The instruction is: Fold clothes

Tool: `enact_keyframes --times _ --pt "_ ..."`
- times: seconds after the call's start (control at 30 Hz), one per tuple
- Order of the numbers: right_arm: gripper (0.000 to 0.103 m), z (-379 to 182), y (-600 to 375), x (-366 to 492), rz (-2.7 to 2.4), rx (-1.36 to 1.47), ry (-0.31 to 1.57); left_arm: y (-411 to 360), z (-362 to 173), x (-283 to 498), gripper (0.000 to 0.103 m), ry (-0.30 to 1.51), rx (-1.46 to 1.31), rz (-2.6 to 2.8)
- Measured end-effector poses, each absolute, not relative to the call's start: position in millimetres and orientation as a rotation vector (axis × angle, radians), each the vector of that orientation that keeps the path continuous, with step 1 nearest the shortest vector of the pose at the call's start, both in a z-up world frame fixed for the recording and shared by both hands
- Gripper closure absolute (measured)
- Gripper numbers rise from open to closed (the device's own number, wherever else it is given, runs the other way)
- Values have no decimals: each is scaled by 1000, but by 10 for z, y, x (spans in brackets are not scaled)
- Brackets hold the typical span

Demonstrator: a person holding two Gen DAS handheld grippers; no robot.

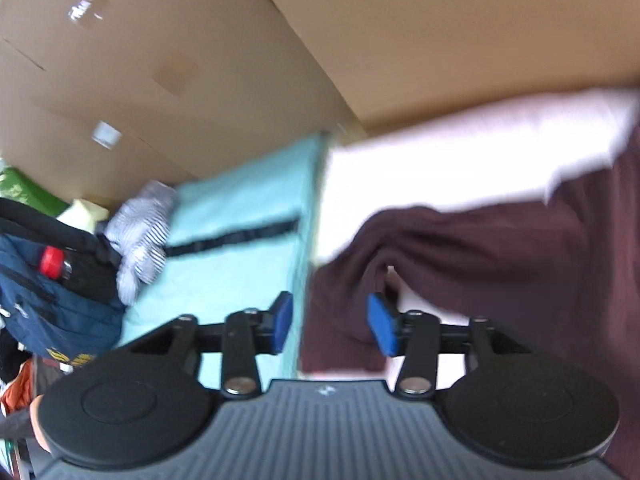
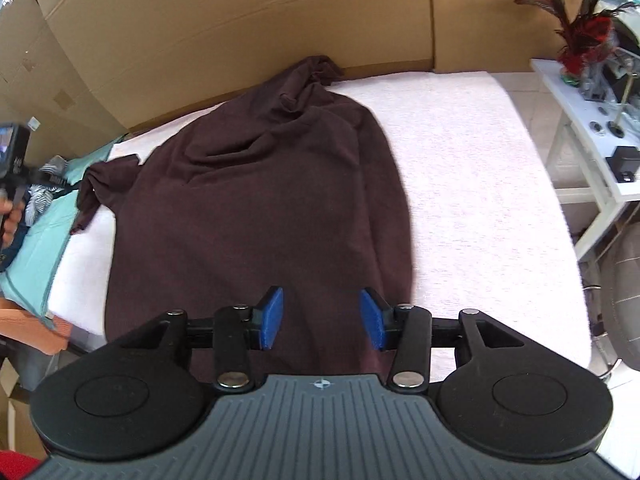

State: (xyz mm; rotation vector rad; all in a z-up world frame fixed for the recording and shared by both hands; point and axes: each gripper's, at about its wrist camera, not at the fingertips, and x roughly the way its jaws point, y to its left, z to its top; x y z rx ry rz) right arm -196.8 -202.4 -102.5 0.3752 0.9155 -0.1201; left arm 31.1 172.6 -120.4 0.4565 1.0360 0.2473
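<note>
- You can read no writing: the label on the cardboard boxes (image 2: 240, 20) at the top is too small.
- The dark maroon shirt (image 2: 260, 200) lies on the white pad (image 2: 480, 200), long way running from bottom centre to upper middle.
- Your left tongs (image 1: 332, 324) are half open, holding nothing.
- Your right tongs (image 2: 322, 318) are half open over the shirt's near edge, not gripping.
</note>
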Motion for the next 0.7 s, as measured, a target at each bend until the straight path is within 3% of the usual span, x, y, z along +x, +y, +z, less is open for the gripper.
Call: enact_keyframes --times 0.1,0.37,0.57,0.63,0.7 --pt "49 -1111 -2120 -2055 -153 352 931 1717 -1276 -189 48 1060 405 175" --pt "49 -1400 -2121 -2129 -96 320 1052 1096 -1369 -1739 40 1049 200 -118" --pt "49 -1425 -2134 -2000 -178 266 1002 918 -1568 -1929 37 1072 95 -114" --pt "50 -1468 -2287 -1886 -274 315 989 926 -1597 -1803 28 1061 103 -101" --pt "51 -1521 -2383 -1766 -332 331 990 934 -1624 -1668 28 1048 116 -87"
